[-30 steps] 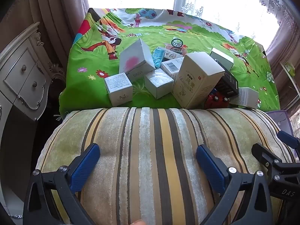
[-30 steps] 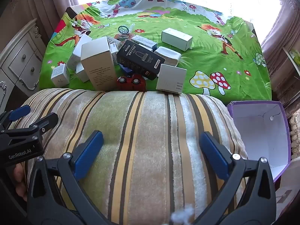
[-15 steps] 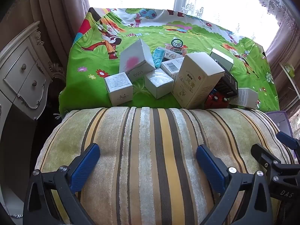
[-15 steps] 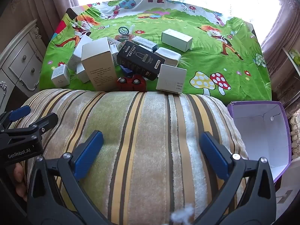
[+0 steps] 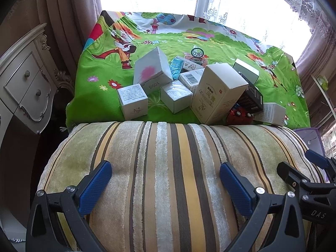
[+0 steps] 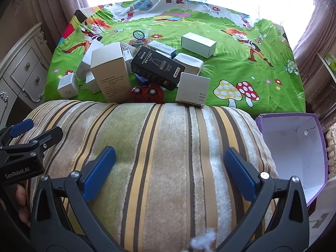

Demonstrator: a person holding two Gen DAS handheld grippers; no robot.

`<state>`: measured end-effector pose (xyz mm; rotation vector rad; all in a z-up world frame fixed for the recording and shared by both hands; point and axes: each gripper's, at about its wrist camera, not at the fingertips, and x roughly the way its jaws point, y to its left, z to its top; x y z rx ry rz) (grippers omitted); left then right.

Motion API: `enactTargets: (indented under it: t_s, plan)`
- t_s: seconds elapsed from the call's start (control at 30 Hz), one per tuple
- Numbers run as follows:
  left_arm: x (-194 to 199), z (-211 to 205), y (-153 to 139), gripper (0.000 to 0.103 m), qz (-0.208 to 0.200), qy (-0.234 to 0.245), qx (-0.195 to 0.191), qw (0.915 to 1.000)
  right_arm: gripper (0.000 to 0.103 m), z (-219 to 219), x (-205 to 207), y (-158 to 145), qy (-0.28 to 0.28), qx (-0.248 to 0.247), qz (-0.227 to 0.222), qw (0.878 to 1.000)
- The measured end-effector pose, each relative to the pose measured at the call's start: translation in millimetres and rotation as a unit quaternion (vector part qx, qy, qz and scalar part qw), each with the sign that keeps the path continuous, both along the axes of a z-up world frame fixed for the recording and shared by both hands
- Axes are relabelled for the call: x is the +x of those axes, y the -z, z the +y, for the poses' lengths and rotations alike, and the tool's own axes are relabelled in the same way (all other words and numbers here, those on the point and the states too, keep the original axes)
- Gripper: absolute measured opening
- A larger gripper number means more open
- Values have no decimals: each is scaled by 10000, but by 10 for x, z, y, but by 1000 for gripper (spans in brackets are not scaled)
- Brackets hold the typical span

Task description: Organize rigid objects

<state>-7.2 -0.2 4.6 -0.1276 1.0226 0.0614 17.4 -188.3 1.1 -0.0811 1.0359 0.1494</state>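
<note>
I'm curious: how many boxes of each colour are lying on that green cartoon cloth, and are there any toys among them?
White or pale boxes: 9 (they overlap in the pile, so this is my best count)
Black box: 1
Red toy car: 1
Total: 11

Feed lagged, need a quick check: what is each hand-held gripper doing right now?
Left hand-held gripper: open, holding nothing, above the striped cushion.
Right hand-held gripper: open, holding nothing.

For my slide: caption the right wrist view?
Open right gripper over striped cushion, boxes cluttering the green cloth beyond.
</note>
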Motion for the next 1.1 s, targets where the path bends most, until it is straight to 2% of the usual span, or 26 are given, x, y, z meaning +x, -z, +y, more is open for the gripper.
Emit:
enactTargets:
  t_s: [0.2,0.4,0.6,0.77,0.9,1.1]
  plan:
    - [16,61,-43,103,-55,-62,-228,9997,103,-32,93,-27,-301,64,386,9988]
    - [111,198,-74,102,-25,-220,-517,9984,103,-88,116,-63,-353,274,477,9979]
    - [354,483,-44,91,155,-580,-769,9952,103,-181,244,-174,-382,742,362,9958]
    - [627,555,6,88,299,-634,-616,9956,103,-183,428,-235,-537,307,134,9980]
    - [864,611,86,86,463,-680,-525,9952,103,-206,644,-144,-476,190,294,9983]
    - [1118,706,273,74,817,-795,-556,9919,103,-205,888,-45,-369,129,411,9984]
